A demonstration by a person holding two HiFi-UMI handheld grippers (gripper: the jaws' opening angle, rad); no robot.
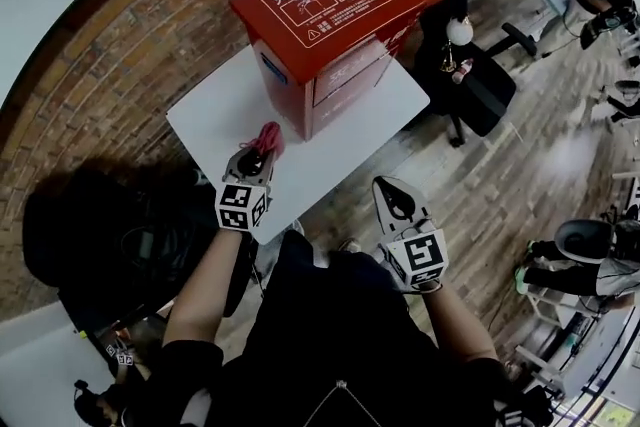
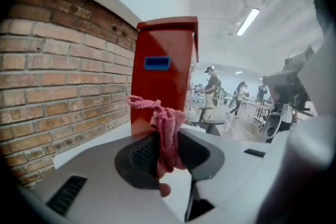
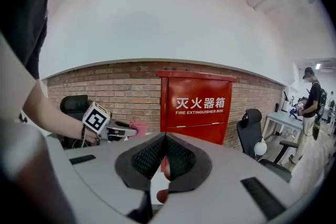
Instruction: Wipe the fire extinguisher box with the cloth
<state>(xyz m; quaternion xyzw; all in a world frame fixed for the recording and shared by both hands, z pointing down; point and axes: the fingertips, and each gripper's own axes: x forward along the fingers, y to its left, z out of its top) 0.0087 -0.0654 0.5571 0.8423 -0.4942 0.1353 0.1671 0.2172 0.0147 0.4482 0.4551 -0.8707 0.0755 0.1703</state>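
**mopguy:** ok, where's the cloth at?

**rigwatcher:** Left gripper has it. The jaws are clamped on the pink rag, with a tuft poking up past the pads and a bit hanging down between them. That gripper's over the white table, pointed at the narrow side of the box, the side with the little blue label.

**mopguy:** Touching the box?

**rigwatcher:** Nope. In the right gripper view there's a strip of brick wall showing between the rag and the box's edge. Near it, but apart.

**mopguy:** And the box itself?

**rigwatcher:** Red, upright, lid shut, sitting at the far end of the table by the wall. White diagrams and print on the top, and "FIRE EXTINGUISHER BOX" on the front.

**mopguy:** Other hand?

**rigwatcher:** Right gripper is off the table's near edge, over the wood floor. Its jaws are together, the pads meet at the tips and there's nothing in them. It's facing the box's front, well back from it.

**mopguy:** Anything else close by?

**rigwatcher:** A black office chair to the right of the table.
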